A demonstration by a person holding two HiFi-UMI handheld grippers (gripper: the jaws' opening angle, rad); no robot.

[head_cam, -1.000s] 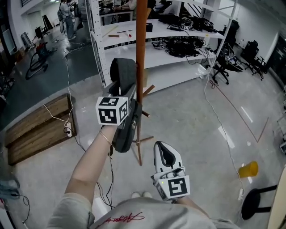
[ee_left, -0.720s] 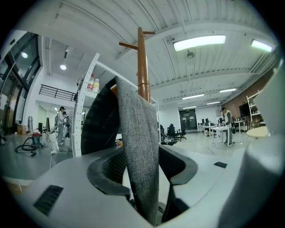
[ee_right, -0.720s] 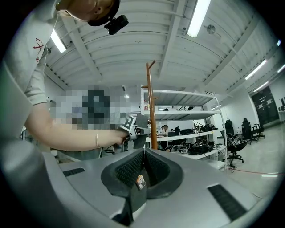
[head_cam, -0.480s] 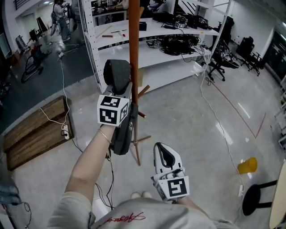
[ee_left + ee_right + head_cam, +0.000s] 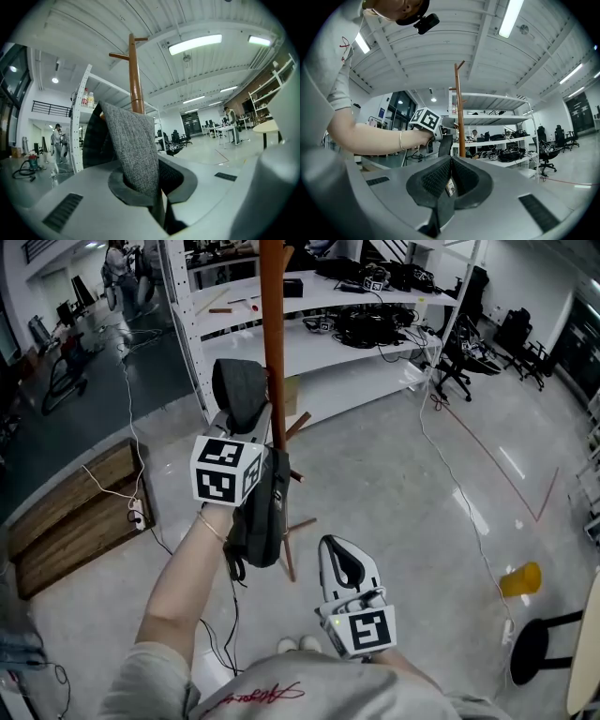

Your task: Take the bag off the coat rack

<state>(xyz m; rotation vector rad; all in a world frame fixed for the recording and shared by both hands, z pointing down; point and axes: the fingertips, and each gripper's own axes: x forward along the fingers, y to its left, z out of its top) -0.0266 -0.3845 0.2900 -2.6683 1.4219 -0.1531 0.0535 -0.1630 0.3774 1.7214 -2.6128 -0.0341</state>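
White shelves [image 5: 323, 352] loaded with black cables [image 5: 370, 329] are seen behind. A yellow cup [image 5: 521, 579] is placed on the floor [image 5: 394, 493], near a black stool [image 5: 527, 648].

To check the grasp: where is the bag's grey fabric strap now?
In the left gripper view the grey fabric strap stands between the closing fingers of the left gripper, just before the brown wooden coat rack pole.

bag [image 5: 258, 521]: dark grey; strap [image 5: 133, 154] in mottled grey weave. coat rack [image 5: 274, 334]: reddish-brown wood. shelving [image 5: 319, 357]: white. cup [image 5: 520, 579]: yellow. floor [image 5: 394, 484]: glossy pale grey.
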